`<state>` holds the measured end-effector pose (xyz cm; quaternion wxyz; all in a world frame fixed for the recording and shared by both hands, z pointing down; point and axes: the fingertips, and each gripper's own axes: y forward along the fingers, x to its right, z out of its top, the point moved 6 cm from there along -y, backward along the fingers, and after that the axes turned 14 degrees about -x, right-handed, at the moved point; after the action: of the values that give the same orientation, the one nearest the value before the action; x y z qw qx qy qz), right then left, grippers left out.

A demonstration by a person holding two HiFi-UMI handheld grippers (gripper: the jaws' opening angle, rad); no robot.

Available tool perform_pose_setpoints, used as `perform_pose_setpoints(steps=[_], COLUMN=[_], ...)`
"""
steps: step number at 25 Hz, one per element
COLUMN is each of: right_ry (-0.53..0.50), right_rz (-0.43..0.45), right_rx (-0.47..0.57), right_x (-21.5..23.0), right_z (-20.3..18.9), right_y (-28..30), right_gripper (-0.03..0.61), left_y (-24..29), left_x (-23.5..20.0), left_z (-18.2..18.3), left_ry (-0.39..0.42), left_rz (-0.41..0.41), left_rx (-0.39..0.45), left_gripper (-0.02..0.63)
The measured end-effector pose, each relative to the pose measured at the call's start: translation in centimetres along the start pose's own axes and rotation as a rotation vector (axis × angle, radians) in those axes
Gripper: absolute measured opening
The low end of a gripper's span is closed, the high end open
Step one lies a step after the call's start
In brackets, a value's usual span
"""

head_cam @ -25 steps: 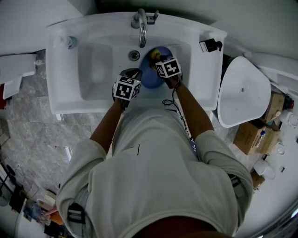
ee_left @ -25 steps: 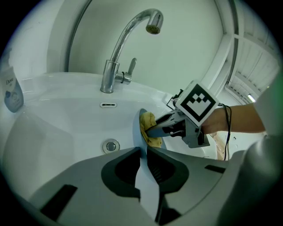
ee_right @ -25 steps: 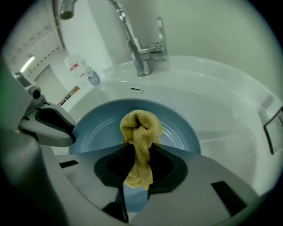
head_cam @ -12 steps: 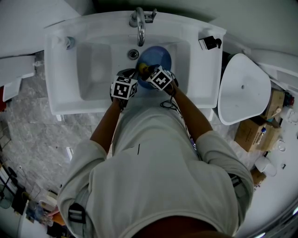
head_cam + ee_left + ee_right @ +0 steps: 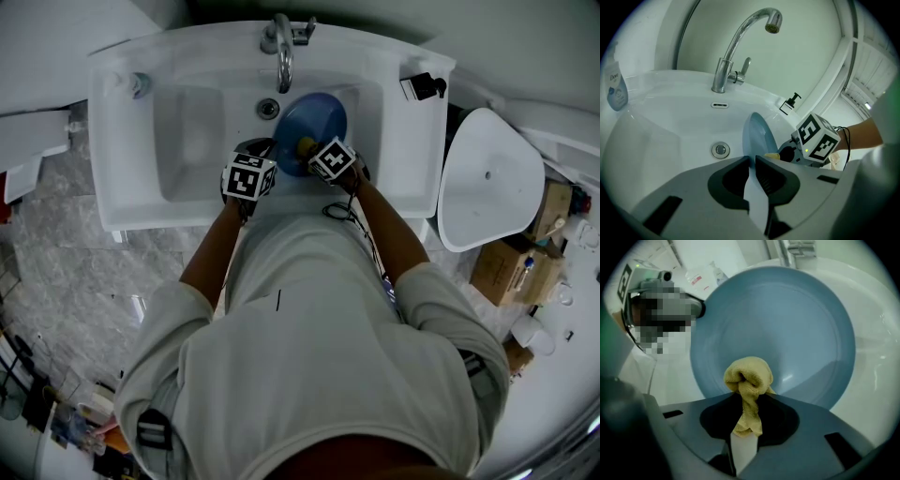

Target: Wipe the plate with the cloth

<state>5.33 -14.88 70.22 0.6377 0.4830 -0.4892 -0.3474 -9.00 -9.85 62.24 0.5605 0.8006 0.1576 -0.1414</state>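
Blue plate (image 5: 787,329) stands on edge over the sink (image 5: 187,122); left gripper (image 5: 753,161) is clamped on its rim to steady it. Right gripper (image 5: 743,401) pinches the yellow cloth (image 5: 748,376) tight, wad seemingly touching the plate's face.

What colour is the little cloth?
Yellow. The cloth shows best in the right gripper view, in front of the blue plate.

A white washbasin (image 5: 120,178) is standing against a pale wall (image 5: 806,56), its chrome tap (image 5: 285,64) arching over the bowl. Grey marbled floor (image 5: 66,253) is spreading leftward, and a cardboard box (image 5: 497,274) is sitting at the right.
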Motion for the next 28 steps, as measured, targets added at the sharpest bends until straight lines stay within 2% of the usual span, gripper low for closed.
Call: perform_pose_setpoints(steps=[3, 6, 13, 16, 19, 24, 28], right_ry=[0.163, 0.301, 0.557, 0.637, 0.638, 0.469, 0.398], right_rz=[0.036, 0.017, 0.013, -0.036, -0.087, -0.178, -0.182], right_rx=[-0.022, -0.028, 0.055, 0.096, 0.114, 0.144, 0.207], right_x=[1.5, 3.0, 5.7, 7.2, 8.2, 8.5, 7.9], right_z=[-1.0, -1.5, -2.2, -2.3, -1.9, 0.5, 2.8], right_y=[0.2, 0.0, -1.0, -1.1, -1.5, -3.6, -5.3], right_gripper=[0.087, 0.087, 0.087, 0.087, 0.087, 0.087, 0.087], left_y=[0.0, 0.0, -0.2, -0.3, -0.4, -0.5, -0.7], left_x=[0.1, 0.5, 1.4, 1.7, 1.9, 2.0, 2.0], left_z=[0.1, 0.3, 0.7, 0.8, 0.8, 0.8, 1.0], left_ry=[0.001, 0.011, 0.034, 0.047, 0.052, 0.057, 0.06], left_rz=[-0.01, -0.014, -0.024, -0.027, -0.032, -0.033, -0.029], left_rx=[0.003, 0.005, 0.013, 0.018, 0.017, 0.014, 0.017], left_gripper=[0.055, 0.055, 0.057, 0.057, 0.058, 0.061, 0.062])
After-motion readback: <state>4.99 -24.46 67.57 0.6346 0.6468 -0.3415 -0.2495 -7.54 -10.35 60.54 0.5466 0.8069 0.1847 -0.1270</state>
